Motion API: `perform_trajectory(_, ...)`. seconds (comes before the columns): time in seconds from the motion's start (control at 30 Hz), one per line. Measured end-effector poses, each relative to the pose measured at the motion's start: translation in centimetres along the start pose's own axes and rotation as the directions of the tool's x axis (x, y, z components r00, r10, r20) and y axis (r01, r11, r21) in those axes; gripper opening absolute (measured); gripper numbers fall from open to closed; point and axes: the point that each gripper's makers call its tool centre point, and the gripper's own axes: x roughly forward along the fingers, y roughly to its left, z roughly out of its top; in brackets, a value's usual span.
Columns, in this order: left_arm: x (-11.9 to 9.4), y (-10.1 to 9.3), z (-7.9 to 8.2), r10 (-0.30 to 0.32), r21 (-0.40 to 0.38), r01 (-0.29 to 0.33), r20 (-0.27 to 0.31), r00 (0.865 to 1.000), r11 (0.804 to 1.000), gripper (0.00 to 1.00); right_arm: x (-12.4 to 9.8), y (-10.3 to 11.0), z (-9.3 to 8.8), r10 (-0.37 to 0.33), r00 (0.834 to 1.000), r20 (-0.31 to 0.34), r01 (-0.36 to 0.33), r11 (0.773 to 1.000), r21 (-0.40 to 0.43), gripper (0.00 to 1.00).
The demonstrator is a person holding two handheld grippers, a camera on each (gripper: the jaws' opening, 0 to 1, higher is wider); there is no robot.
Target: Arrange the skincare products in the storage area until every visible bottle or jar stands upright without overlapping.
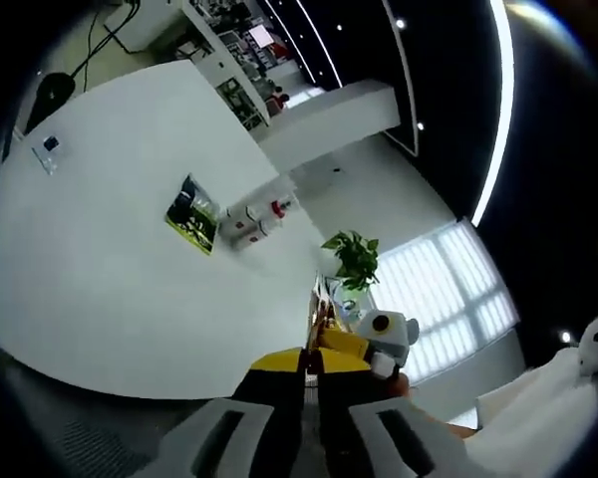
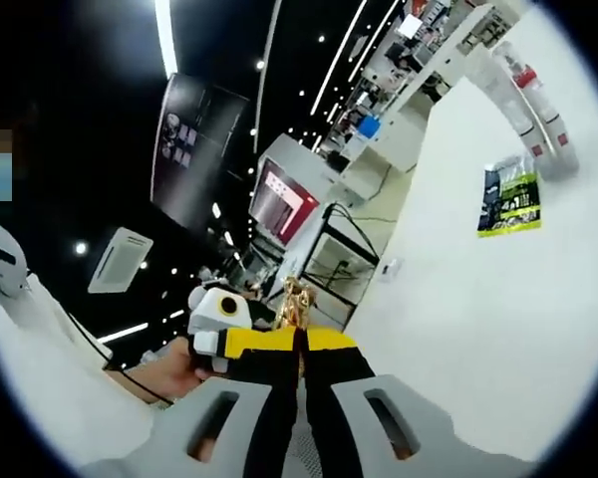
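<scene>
A few white bottles with red caps (image 1: 253,221) lie close together on the white table (image 1: 100,279), next to a green and yellow packet (image 1: 192,215). My left gripper (image 1: 313,360) is shut with nothing in it, held above the table's edge and far from the bottles. The right gripper view has the same bottles (image 2: 534,104) and the packet (image 2: 510,195) at the upper right on the table (image 2: 478,329). My right gripper (image 2: 300,345) is shut and empty, well short of them. The other gripper (image 2: 219,317), in a hand, is at its left.
A small white device (image 1: 48,147) lies near the table's far corner. A potted plant (image 1: 355,259) stands beyond the table. Shelving with goods (image 1: 229,70) lines the back of the room. A person's white sleeve (image 1: 548,418) is at the lower right.
</scene>
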Motion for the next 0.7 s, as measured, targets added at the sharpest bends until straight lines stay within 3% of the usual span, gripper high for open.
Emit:
perform_trajectory(0.1,0.1,-0.2,-0.1,-0.026,-0.017,0.026,-0.008,1.0,1.0,0.01,-0.4,0.0,0.2,0.031,0.999,0.017,-0.031,1.0,0.001,0.0)
perform_trajectory(0.27,0.3,-0.3,0.1,-0.008,-0.024,0.008,-0.013,1.0,1.0,0.01,-0.3,0.0,0.3,0.033,0.999,0.013,-0.032,0.999,-0.027,0.03)
perform_trajectory(0.37,0.3,-0.1,1.2,-0.005,-0.035,0.006,0.018,1.0,0.999,0.01,-1.1,-0.9,1.2,-0.063,0.998,0.025,0.066,0.982,-0.179,0.09)
perform_trajectory(0.47,0.4,0.4,2.2,-0.008,-0.071,0.011,0.038,0.999,0.997,0.01,-2.8,-2.7,1.8,-0.211,0.977,0.033,0.21,0.916,-0.343,0.19)
perform_trajectory(0.5,0.4,0.4,2.2,-0.009,-0.075,0.011,0.037,0.999,0.997,0.01,-3.5,-3.4,1.8,-0.275,0.961,0.024,0.26,0.874,-0.41,0.23)
perform_trajectory(0.53,0.5,0.5,2.4,-0.007,-0.076,0.01,0.036,0.999,0.997,0.01,-4.0,-3.7,1.9,-0.308,0.951,0.035,0.291,0.847,-0.444,0.26)
perform_trajectory(0.63,0.6,1.0,3.4,0.01,-0.081,-0.006,0.055,0.998,0.997,0.01,-5.0,-4.2,1.6,-0.374,0.926,0.044,0.343,0.789,-0.51,0.35)
perform_trajectory(0.67,0.6,1.2,3.8,0.015,-0.089,-0.01,0.061,0.998,0.996,0.01,-5.4,-4.7,1.0,-0.41,0.912,0.033,0.358,0.752,-0.554,0.35)
perform_trajectory(0.7,0.7,1.6,4.3,0.017,-0.105,-0.01,0.066,0.998,0.994,0.01,-5.6,-5.2,0.4,-0.435,0.9,0.014,0.363,0.733,-0.576,0.34)
